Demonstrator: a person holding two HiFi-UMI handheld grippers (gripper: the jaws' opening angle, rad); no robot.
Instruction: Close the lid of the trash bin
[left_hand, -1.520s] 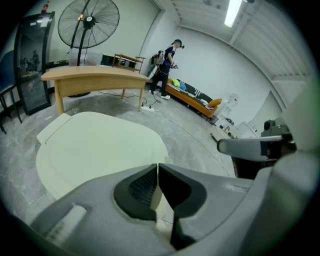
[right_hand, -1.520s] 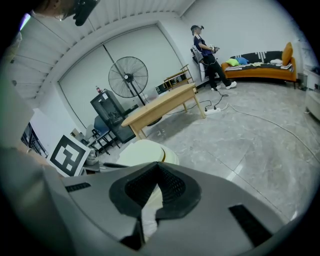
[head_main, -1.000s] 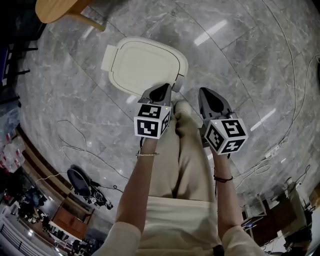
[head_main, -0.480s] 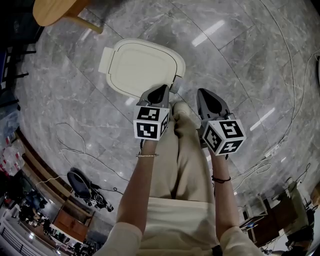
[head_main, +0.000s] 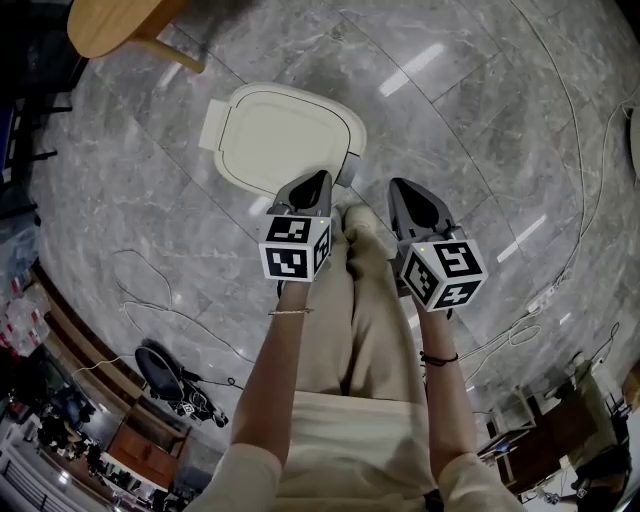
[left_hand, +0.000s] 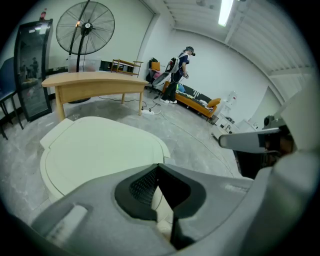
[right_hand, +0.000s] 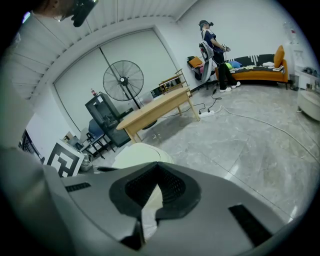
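Observation:
A cream trash bin (head_main: 285, 135) stands on the grey marble floor, seen from above, with its lid lying flat on top. In the left gripper view the lid (left_hand: 100, 150) fills the space just ahead of the jaws. My left gripper (head_main: 318, 178) hovers at the bin's near right edge, shut with nothing between its jaws (left_hand: 159, 165). My right gripper (head_main: 400, 185) hangs further right, off the bin, also shut and empty (right_hand: 159, 164). The bin (right_hand: 137, 155) shows left of and beyond its jaws.
A wooden table (head_main: 110, 25) stands beyond the bin, and a standing fan (left_hand: 85, 27) behind it. Cables (head_main: 150, 290) trail over the floor at left, a power strip (head_main: 545, 300) at right. A person (left_hand: 181, 65) stands far off by an orange sofa (left_hand: 200, 102).

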